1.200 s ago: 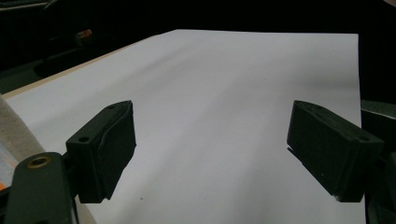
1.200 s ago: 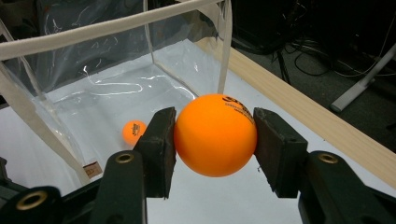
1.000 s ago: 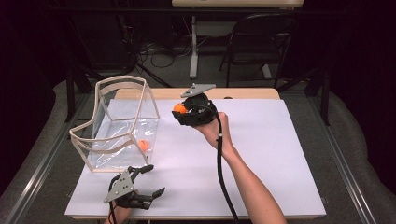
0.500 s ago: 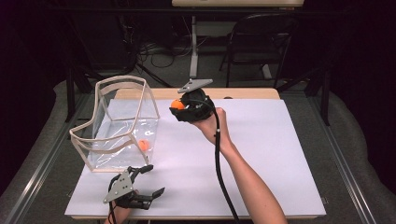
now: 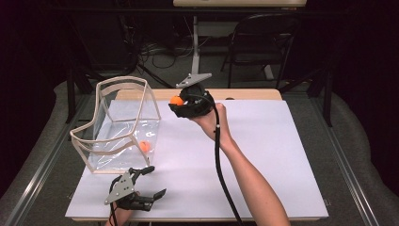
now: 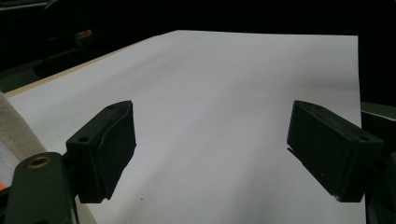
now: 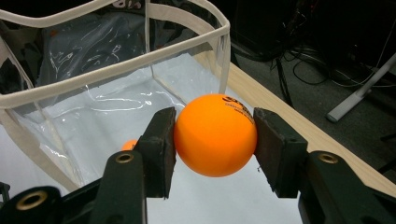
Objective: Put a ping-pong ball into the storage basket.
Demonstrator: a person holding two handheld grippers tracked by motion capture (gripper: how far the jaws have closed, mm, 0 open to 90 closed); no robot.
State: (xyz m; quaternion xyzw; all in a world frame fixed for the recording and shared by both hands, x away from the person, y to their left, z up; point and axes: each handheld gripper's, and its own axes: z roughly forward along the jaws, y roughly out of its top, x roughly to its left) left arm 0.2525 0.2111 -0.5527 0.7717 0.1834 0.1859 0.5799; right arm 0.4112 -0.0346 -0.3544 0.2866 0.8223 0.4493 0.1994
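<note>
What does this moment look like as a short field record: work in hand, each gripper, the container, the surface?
work in hand: carrying an orange table-tennis ball toward a clear plastic bin with beige trim
right gripper: shut on the ball, held above the table, just outside the bin's corner
left gripper: jaws wide apart, nothing between them, low near the table's front edge
bin contents: a second orange ball on its floor
surface: white sheet over a wooden tabletop

Bright white sheet, dark surroundings, soft shadows
</note>
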